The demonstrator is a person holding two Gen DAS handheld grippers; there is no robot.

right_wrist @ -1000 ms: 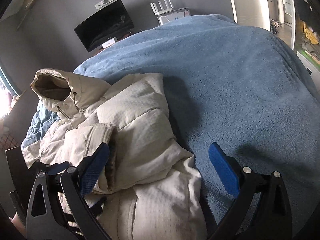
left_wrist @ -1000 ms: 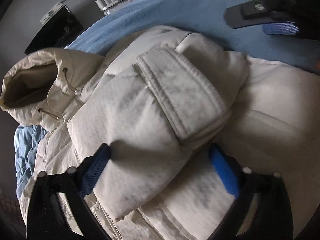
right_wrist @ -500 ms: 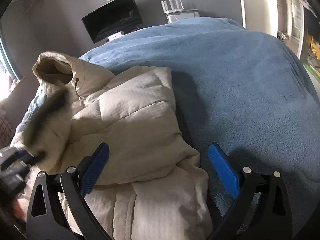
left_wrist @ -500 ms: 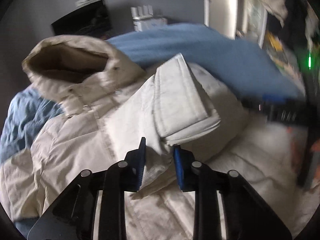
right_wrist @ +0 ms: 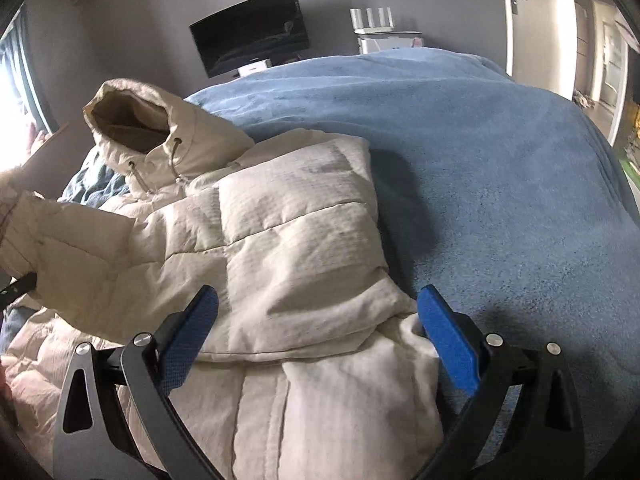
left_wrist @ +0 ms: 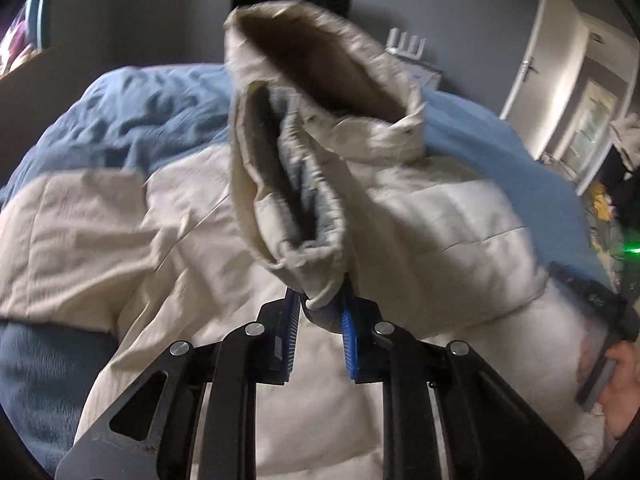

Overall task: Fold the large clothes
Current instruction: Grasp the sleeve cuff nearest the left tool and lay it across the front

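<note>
A cream puffer jacket (right_wrist: 300,240) with a hood (right_wrist: 132,120) lies on the blue bed cover (right_wrist: 500,160). My left gripper (left_wrist: 320,304) is closing its jaws, and the pads press on the cuff end of a sleeve (left_wrist: 288,200), which is lifted up in front of the hood (left_wrist: 320,60). In the right wrist view that raised sleeve (right_wrist: 68,248) shows at the far left. My right gripper (right_wrist: 318,296) hovers open over the jacket's folded side panel, its fingers astride the fabric without pinching it.
A dark screen (right_wrist: 252,36) and a white router (right_wrist: 372,20) stand against the grey wall behind the bed. A door (right_wrist: 532,20) is at the right. A hand (left_wrist: 620,380) holding the other gripper shows at the right edge of the left wrist view.
The left gripper shut on the sleeve cuff, then lifted and rolled it up toward the hood. The right gripper stayed open and shifted slightly over the jacket.
</note>
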